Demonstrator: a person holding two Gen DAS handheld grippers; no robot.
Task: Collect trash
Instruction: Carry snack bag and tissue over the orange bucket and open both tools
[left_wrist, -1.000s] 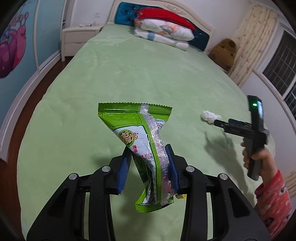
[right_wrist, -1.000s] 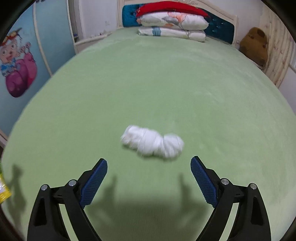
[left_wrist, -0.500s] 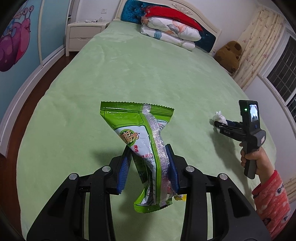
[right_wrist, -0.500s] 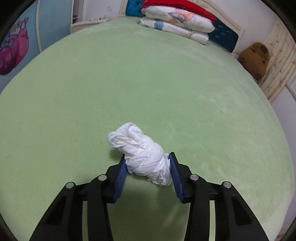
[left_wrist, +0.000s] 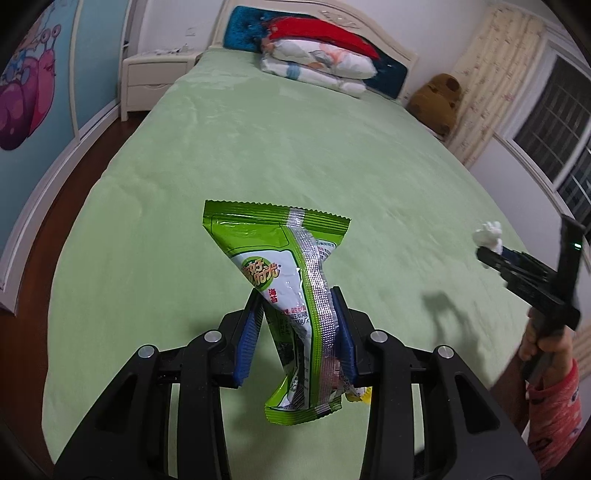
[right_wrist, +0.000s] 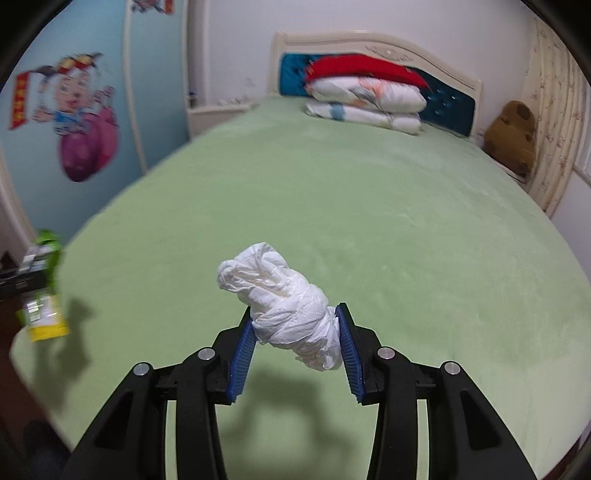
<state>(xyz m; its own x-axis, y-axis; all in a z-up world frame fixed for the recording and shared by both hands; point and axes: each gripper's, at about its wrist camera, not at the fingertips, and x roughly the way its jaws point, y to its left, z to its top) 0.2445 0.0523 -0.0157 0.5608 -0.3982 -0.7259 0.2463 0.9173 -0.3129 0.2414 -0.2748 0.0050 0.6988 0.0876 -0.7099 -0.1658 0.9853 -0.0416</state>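
Observation:
My left gripper (left_wrist: 297, 325) is shut on a green snack wrapper (left_wrist: 291, 280), which hangs crumpled between the blue pads above the green bed (left_wrist: 258, 155). My right gripper (right_wrist: 295, 332) is shut on a crumpled white tissue wad (right_wrist: 284, 306), held above the bed (right_wrist: 369, 206). From the left wrist view the right gripper (left_wrist: 491, 254) shows at the far right with the tissue (left_wrist: 487, 232) at its tip, held by a hand in a red sleeve (left_wrist: 550, 410). The wrapper (right_wrist: 44, 288) appears blurred at the left edge of the right wrist view.
Folded bedding and a red pillow (left_wrist: 317, 59) lie at the headboard. A white nightstand (left_wrist: 155, 77) stands left of the bed, a brown plush toy (left_wrist: 439, 103) right of it. A cartoon-painted wardrobe (right_wrist: 74, 122) lines the left wall; a window (left_wrist: 554, 122) is at right.
The right gripper closed on the tissue wad and lifted it off the bed. Both grippers drew back from the bed with their loads; the wrapper stays gripped.

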